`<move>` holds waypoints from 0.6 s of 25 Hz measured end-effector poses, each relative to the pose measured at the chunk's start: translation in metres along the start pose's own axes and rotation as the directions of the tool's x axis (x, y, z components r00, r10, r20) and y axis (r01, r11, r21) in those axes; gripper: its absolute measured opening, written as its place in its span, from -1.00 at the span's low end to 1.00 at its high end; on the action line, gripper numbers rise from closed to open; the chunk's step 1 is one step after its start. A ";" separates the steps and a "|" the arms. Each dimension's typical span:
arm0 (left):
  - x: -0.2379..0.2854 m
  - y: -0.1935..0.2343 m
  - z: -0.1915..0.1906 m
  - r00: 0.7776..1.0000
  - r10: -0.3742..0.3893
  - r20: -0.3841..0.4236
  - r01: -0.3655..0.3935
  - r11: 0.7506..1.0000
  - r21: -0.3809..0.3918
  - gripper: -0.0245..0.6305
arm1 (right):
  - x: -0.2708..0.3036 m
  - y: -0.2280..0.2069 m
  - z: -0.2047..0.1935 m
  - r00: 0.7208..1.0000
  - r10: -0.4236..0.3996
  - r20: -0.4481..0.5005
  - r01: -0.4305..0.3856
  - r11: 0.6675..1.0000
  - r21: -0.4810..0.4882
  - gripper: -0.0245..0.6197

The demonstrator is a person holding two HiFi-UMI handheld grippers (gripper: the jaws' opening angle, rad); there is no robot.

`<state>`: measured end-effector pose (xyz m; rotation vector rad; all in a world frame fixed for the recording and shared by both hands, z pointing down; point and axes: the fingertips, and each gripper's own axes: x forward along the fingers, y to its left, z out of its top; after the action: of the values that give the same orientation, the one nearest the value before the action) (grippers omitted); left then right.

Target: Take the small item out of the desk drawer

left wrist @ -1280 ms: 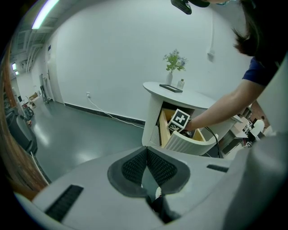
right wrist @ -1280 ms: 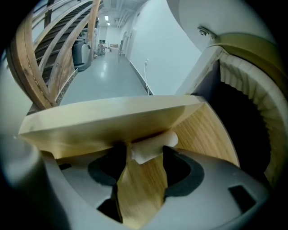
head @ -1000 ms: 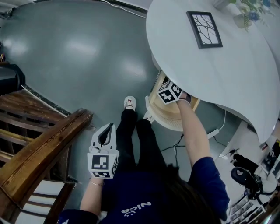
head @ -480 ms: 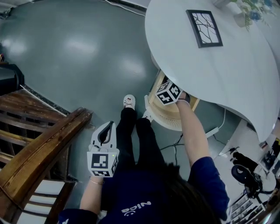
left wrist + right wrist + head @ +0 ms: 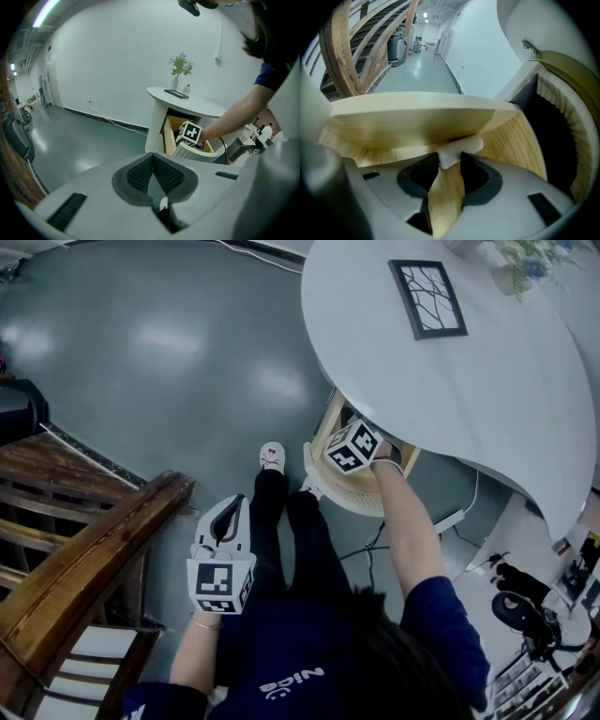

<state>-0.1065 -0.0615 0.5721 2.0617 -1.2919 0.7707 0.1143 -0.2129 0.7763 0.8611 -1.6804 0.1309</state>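
The desk drawer (image 5: 330,424) stands pulled out under the round white desk (image 5: 450,390), its pale wood wall (image 5: 417,117) filling the right gripper view. My right gripper (image 5: 450,157) reaches down into it; in the head view only its marker cube (image 5: 352,446) shows. Its jaws have just been closing, and a small white item (image 5: 457,149) is now pinched between their tips. My left gripper (image 5: 228,512) hangs by the person's left leg, far from the drawer. Its pads (image 5: 140,173) meet at the tip with nothing held.
A framed picture (image 5: 428,300) and a vase with flowers (image 5: 516,268) sit on the desk top. A wooden stair rail (image 5: 84,559) runs at the lower left. The person's legs and shoes (image 5: 272,458) stand on the grey floor just before the drawer. Cables and gear lie at the right.
The right gripper's marker cube has rolled a little and sits slightly further left at the drawer. The left gripper has kept still.
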 end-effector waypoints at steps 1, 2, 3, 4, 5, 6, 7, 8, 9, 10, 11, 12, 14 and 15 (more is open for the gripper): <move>0.000 0.000 0.001 1.000 -0.001 0.004 0.001 1.000 0.001 -0.92 | -0.002 0.003 -0.001 1.000 0.005 -0.002 -0.005 1.000 -0.009 -0.44; 0.000 0.000 0.002 1.000 0.000 0.008 0.000 1.000 0.003 -0.91 | -0.003 0.005 -0.002 1.000 0.010 -0.003 -0.010 1.000 -0.015 -0.44; -0.001 0.001 0.003 1.000 0.000 0.012 0.000 1.000 0.004 -0.91 | -0.005 0.008 -0.002 1.000 0.015 -0.003 -0.015 1.000 -0.018 -0.44; -0.001 0.001 0.004 1.000 0.000 0.016 -0.001 1.000 0.005 -0.91 | -0.007 0.011 -0.002 1.000 0.022 -0.002 -0.022 1.000 -0.019 -0.44; -0.002 0.001 0.004 1.000 0.001 0.018 -0.001 1.000 0.006 -0.91 | -0.010 0.015 -0.003 1.000 0.031 -0.001 -0.031 0.999 -0.022 -0.44; -0.003 0.000 0.005 1.000 0.000 0.019 -0.001 1.000 0.007 -0.92 | -0.013 0.019 -0.004 0.999 0.039 -0.002 -0.040 0.999 -0.027 -0.44; -0.003 0.000 0.006 1.000 0.000 0.022 -0.001 1.000 0.008 -0.91 | -0.015 0.022 -0.005 0.999 0.047 -0.003 -0.047 0.998 -0.034 -0.44; -0.003 0.000 0.007 1.000 0.001 0.026 -0.001 1.000 0.009 -0.91 | -0.018 0.025 -0.006 0.999 0.053 -0.004 -0.053 0.998 -0.039 -0.44; -0.003 0.001 0.009 1.000 0.002 0.031 -0.002 1.000 0.009 -0.91 | -0.021 0.028 -0.006 0.998 0.059 -0.006 -0.059 0.997 -0.041 -0.44; -0.004 0.001 0.011 0.999 0.002 0.035 -0.002 1.000 0.009 -0.91 | -0.024 0.030 -0.007 0.998 0.064 -0.007 -0.065 0.997 -0.040 -0.44; -0.004 0.000 0.012 0.999 0.001 0.039 -0.001 1.000 0.008 -0.91 | -0.026 0.032 -0.008 0.998 0.069 -0.007 -0.069 0.997 -0.038 -0.44; -0.004 -0.001 0.014 0.999 -0.001 0.043 0.001 1.000 0.008 -0.91 | -0.029 0.034 -0.009 0.997 0.072 -0.007 -0.073 0.997 -0.035 -0.45; -0.005 -0.003 0.016 0.999 -0.007 0.050 0.006 1.000 0.013 -0.91 | -0.036 0.035 -0.008 0.997 0.076 -0.005 -0.076 0.997 -0.029 -0.45; -0.005 -0.004 0.018 0.999 -0.010 0.053 0.009 1.000 0.015 -0.91 | -0.040 0.034 -0.008 0.997 0.078 -0.003 -0.078 0.997 -0.024 -0.45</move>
<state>-0.1015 -0.0703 0.5561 2.1115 -1.3079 0.7288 0.1015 -0.1656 0.7555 0.7776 -1.7107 0.1643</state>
